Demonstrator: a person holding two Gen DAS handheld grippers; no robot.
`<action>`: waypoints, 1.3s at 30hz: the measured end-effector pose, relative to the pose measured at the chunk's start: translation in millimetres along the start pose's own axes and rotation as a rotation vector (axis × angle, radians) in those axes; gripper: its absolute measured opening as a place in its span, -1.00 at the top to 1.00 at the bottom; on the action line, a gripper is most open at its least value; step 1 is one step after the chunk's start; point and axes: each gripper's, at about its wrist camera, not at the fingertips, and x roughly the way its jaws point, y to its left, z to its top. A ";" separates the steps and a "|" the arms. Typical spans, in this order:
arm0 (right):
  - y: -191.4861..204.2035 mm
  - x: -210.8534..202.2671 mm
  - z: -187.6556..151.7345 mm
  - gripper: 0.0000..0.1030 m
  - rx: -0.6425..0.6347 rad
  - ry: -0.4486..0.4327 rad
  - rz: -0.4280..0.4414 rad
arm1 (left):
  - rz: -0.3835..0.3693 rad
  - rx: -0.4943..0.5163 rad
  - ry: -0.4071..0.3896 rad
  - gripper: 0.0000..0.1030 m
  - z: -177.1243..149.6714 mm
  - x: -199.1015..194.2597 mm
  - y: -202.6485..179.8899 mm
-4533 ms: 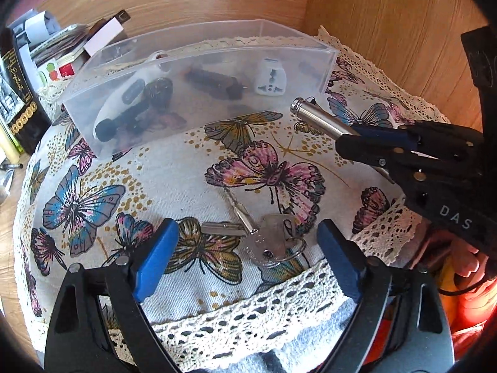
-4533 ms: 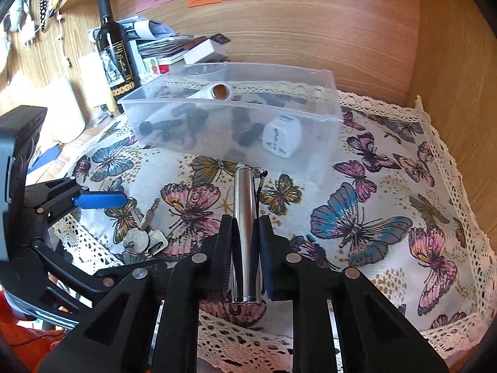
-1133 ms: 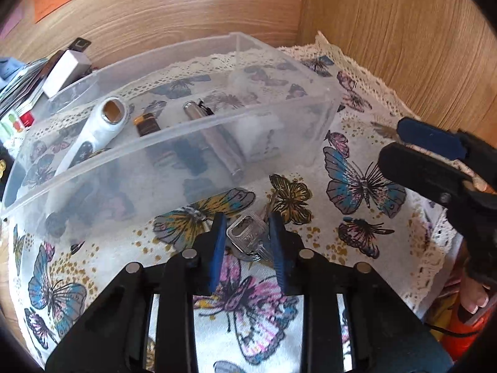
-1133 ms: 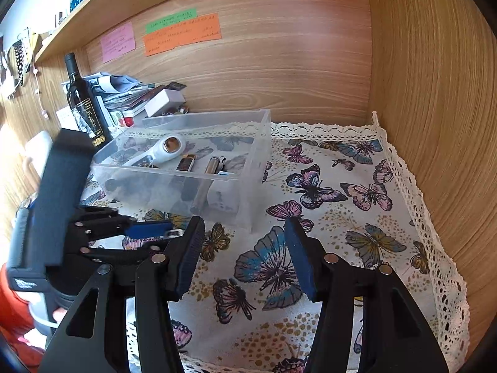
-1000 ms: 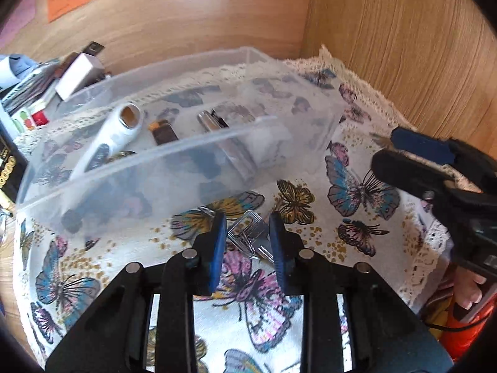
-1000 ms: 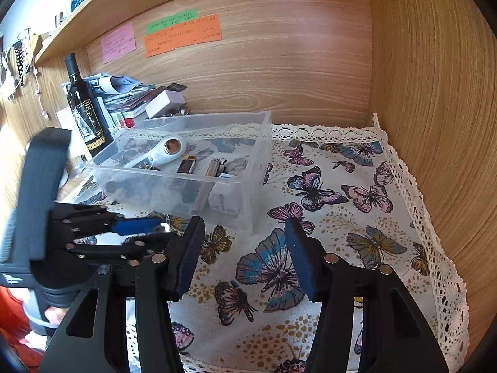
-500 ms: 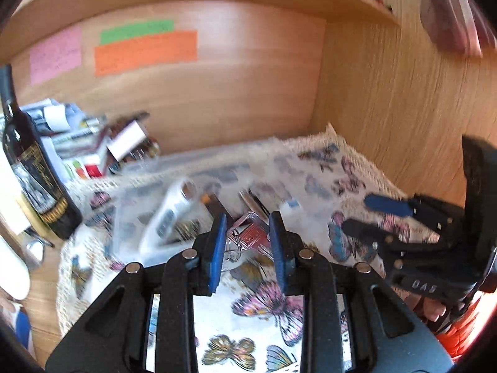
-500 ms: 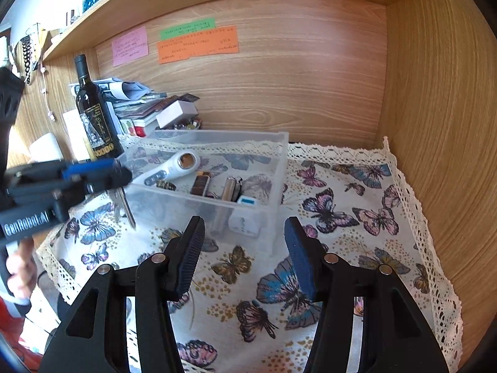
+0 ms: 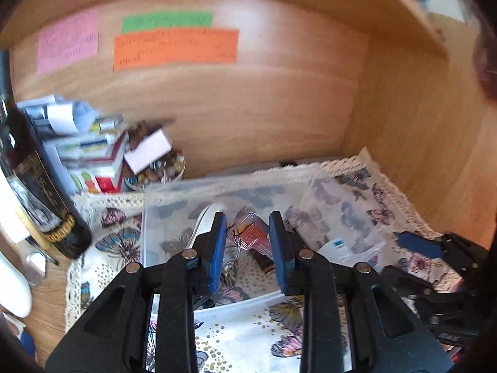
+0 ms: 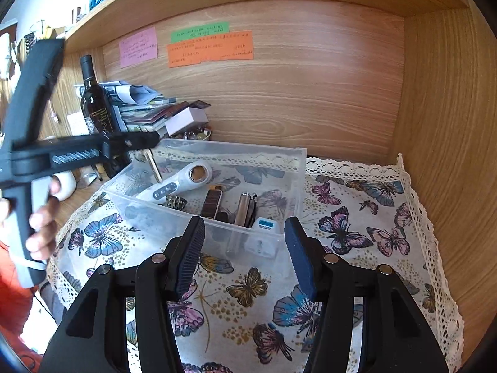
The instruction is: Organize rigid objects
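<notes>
Left gripper (image 9: pixel 248 242) clenches keys (image 9: pixel 253 236) above the bin (image 10: pixel 298 168); right gripper (image 10: pixel 243 255) gapes empty; loose-hanging keys might snag the rim.

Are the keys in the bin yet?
Not yet. The left gripper holds the keys above the bin; one hangs over its left end.

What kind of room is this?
Probably a home desk nook: wooden walls with sticky notes, a butterfly tablecloth, and a wine bottle beside stacked papers.
</notes>
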 end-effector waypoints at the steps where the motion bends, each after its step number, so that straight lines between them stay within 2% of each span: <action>1: 0.2 2.0 -0.2 0.02 0.000 0.005 -0.001 | -0.002 -0.003 0.017 0.46 -2.0 6.4 1.9; 7: 2.0 8.7 -0.4 0.02 0.002 0.025 0.003 | -0.009 -0.005 0.118 0.46 -15.7 38.1 6.1; 11: 4.2 10.7 0.8 0.02 0.000 0.029 0.005 | -0.013 0.001 0.132 0.46 -21.7 36.3 5.0; 16: 8.6 5.9 4.2 0.02 -0.003 0.007 0.009 | -0.015 0.004 0.081 0.37 -24.9 12.4 3.9; 19: 11.7 -2.3 6.6 0.02 -0.005 -0.027 0.004 | 0.003 0.003 0.025 0.24 -27.8 -9.6 2.4; 21: 13.3 -9.0 8.0 -0.01 -0.002 -0.052 -0.004 | 0.007 0.004 -0.024 0.06 -31.1 -28.5 0.7; 25: 17.1 -26.0 10.2 -0.27 0.009 -0.119 -0.026 | 0.012 0.016 -0.100 -0.17 -35.0 -58.5 -2.8; 27: 20.3 -37.9 11.1 -0.37 0.008 -0.159 -0.038 | 0.016 0.023 -0.140 -0.38 -38.0 -73.2 -6.0; 29: 23.6 -48.4 11.7 -0.59 0.003 -0.198 -0.053 | 0.026 0.024 -0.182 -0.56 -41.4 -87.6 -8.1; 30: 26.1 -55.3 11.4 -0.63 -0.001 -0.223 -0.065 | 0.034 0.023 -0.204 -0.65 -42.9 -94.5 -9.5; 33: 31.4 -70.1 11.1 -0.82 -0.005 -0.270 -0.078 | 0.044 0.016 -0.256 -0.84 -46.6 -112.1 -10.6; 35: 33.5 -78.7 10.9 -1.00 0.002 -0.300 -0.083 | 0.050 0.009 -0.282 -0.88 -49.3 -120.6 -11.9; 39: 36.9 -88.8 10.8 -1.00 0.010 -0.320 -0.081 | 0.065 0.026 -0.318 -0.93 -55.5 -133.6 -18.0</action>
